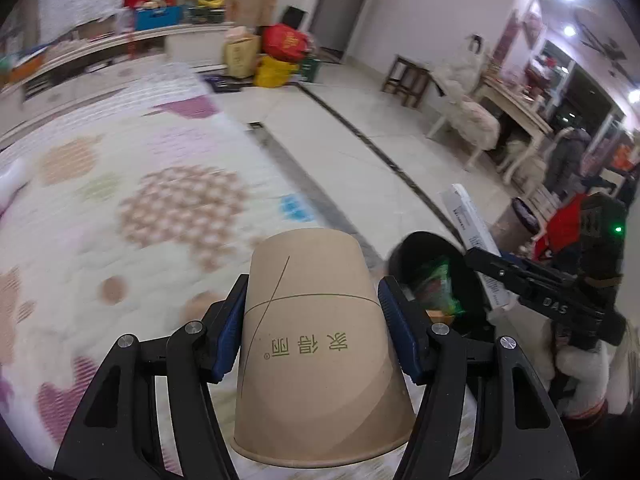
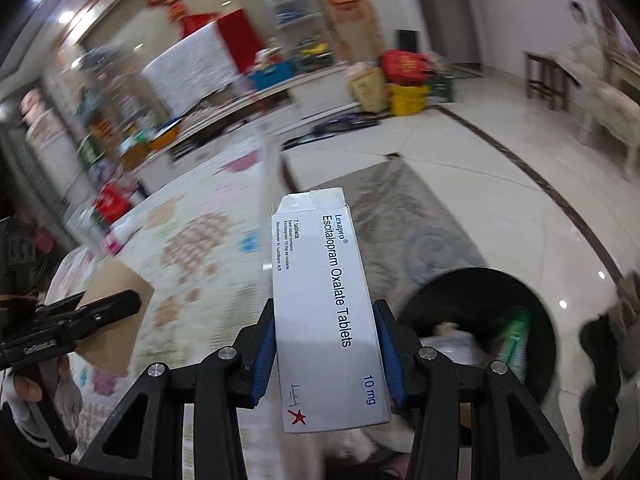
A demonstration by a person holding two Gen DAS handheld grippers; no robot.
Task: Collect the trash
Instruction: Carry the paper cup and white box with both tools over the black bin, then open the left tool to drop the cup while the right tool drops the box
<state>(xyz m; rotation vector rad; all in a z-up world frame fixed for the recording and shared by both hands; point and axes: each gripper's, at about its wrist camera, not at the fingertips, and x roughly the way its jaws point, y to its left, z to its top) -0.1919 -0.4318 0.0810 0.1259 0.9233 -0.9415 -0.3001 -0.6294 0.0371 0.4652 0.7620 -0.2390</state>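
My left gripper (image 1: pixel 312 300) is shut on a brown paper cup (image 1: pixel 316 344), held upside down with its mouth toward the camera. My right gripper (image 2: pixel 324 320) is shut on a white tablet box (image 2: pixel 324 312) printed "Escitalopram Oxalate Tablets". A black trash bin (image 1: pixel 404 248) stands on the floor just right of the cup, with green wrappers inside; in the right wrist view the trash bin (image 2: pixel 544 312) lies right of the box. In the left wrist view the right gripper (image 1: pixel 496 268) holds the box (image 1: pixel 468 216) above the bin's right side. The cup also shows at the left of the right wrist view (image 2: pixel 116 320).
A patterned play mat (image 1: pixel 120 208) covers the floor on the left. A grey rug (image 2: pixel 400 216) lies beyond the bin. Boxes and red and yellow bags (image 1: pixel 280 52) are piled at the far wall. A stool (image 1: pixel 408 76), chair and table stand on the right.
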